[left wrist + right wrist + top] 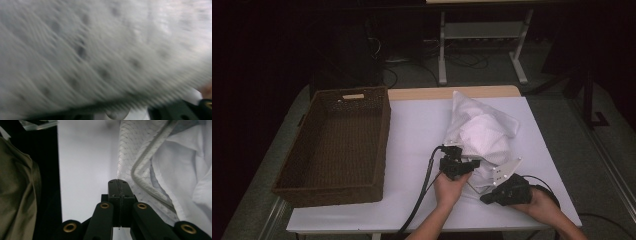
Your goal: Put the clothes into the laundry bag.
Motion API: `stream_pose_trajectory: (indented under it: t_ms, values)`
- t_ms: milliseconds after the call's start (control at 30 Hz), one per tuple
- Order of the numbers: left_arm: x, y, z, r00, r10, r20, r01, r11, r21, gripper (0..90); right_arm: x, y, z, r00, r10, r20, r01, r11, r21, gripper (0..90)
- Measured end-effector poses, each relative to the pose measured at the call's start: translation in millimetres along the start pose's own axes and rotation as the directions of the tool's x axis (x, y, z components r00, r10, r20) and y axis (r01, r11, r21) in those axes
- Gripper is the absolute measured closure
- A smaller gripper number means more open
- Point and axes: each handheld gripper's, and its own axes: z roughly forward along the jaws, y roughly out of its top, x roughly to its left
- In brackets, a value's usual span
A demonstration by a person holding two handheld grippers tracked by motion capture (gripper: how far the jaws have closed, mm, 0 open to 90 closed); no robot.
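The right tool (119, 182) has its jaws clenched together with nothing visibly between them, just beside the piped edge of the white garment (175, 165). The left tool (458, 162) is pressed into that garment's near side; its own view is a blur of white weave, so whether it is clenched or released cannot be told. The garment (484, 132) lies heaped on the white worktop (417, 125), well apart from the brown wicker basket (337, 145) to its left.
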Motion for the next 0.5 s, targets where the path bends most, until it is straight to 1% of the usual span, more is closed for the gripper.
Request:
stream_pose_trajectory:
  t_ms: [33, 67, 100, 133, 200, 233, 267, 300, 333, 367, 400, 433, 467, 500]
  values:
    - [-0.8, -1.0, -3.6, 0.9999, 0.009, 0.006, -0.009, 0.9999, 0.010, 61.9, 1.1, 0.3, 0.2, 1.0000, -0.006, 0.006, 0.006, 1.000, 0.000, 83.4]
    - [-1.8, -2.6, -8.8, 0.9997, 0.022, 0.007, -0.022, 0.9995, 0.021, 58.5, 2.4, 0.7, 1.7, 0.9996, -0.016, 0.024, 0.016, 1.000, -0.003, 75.4]
    - [-2.2, -4.3, -13.5, 0.9996, 0.021, 0.019, -0.021, 0.9994, 0.026, 52.9, 3.2, 1.1, 4.2, 0.9994, -0.022, 0.026, 0.022, 1.000, 0.001, 69.7]
    - [-2.2, -5.8, -17.3, 0.9993, 0.023, 0.028, -0.023, 0.9993, 0.030, 49.5, 3.6, 1.4, 6.5, 0.9986, -0.033, 0.041, 0.033, 0.999, 0.008, 67.4]
    - [-1.9, -10.1, -25.8, 0.9993, 0.027, 0.027, -0.029, 0.9985, 0.047, 44.9, 4.5, 2.2, 11.0, 0.9967, -0.047, 0.065, 0.046, 0.999, 0.021, 66.1]
    - [-1.1, -12.8, -29.4, 0.9992, 0.027, 0.029, -0.028, 0.9983, 0.051, 43.0, 4.9, 2.7, 12.8, 0.9955, -0.055, 0.077, 0.054, 0.998, 0.015, 67.2]
    - [0.2, -15.8, -31.4, 0.9992, 0.019, 0.036, -0.021, 0.9984, 0.053, 42.9, 5.1, 3.5, 14.0, 0.9940, -0.060, 0.091, 0.059, 0.998, 0.014, 71.0]
    - [0.6, -16.9, -30.8, 0.9992, 0.010, 0.038, -0.012, 0.9983, 0.057, 43.4, 4.8, 4.9, 15.1, 0.9916, -0.064, 0.112, 0.063, 0.998, 0.014, 77.2]
    - [0.6, -18.1, -28.5, 0.9991, -0.001, 0.042, -0.001, 0.9980, 0.064, 44.6, 4.4, 5.8, 15.6, 0.9914, -0.055, 0.118, 0.054, 0.998, 0.012, 82.4]
    - [0.0, -19.0, -25.2, 0.9990, -0.008, 0.044, 0.005, 0.9979, 0.065, 49.1, 3.1, 7.0, 16.2, 0.9913, -0.055, 0.120, 0.053, 0.998, 0.016, 89.2]
    - [-1.1, -19.8, -21.0, 0.9988, -0.008, 0.048, 0.005, 0.9975, 0.071, 54.4, 2.6, 8.1, 16.7, 0.9920, -0.052, 0.115, 0.049, 0.999, 0.022, 89.9]
    - [-3.1, -20.4, -15.1, 0.9991, -0.009, 0.042, 0.005, 0.9973, 0.074, 60.3, 2.2, 9.0, 16.4, 0.9935, -0.044, 0.105, 0.041, 0.999, 0.029, 90.0]
    - [-3.8, -20.5, -11.9, 0.9990, -0.007, 0.043, 0.004, 0.9975, 0.071, 69.4, 1.7, 9.3, 15.8, 0.9963, -0.037, 0.077, 0.035, 0.999, 0.036, 90.0]
    - [-4.5, -20.2, -6.7, 0.9986, -0.025, 0.046, 0.022, 0.9978, 0.062, 72.5, 1.9, 8.9, 15.4, 0.9970, -0.039, 0.067, 0.037, 0.999, 0.040, 90.0]
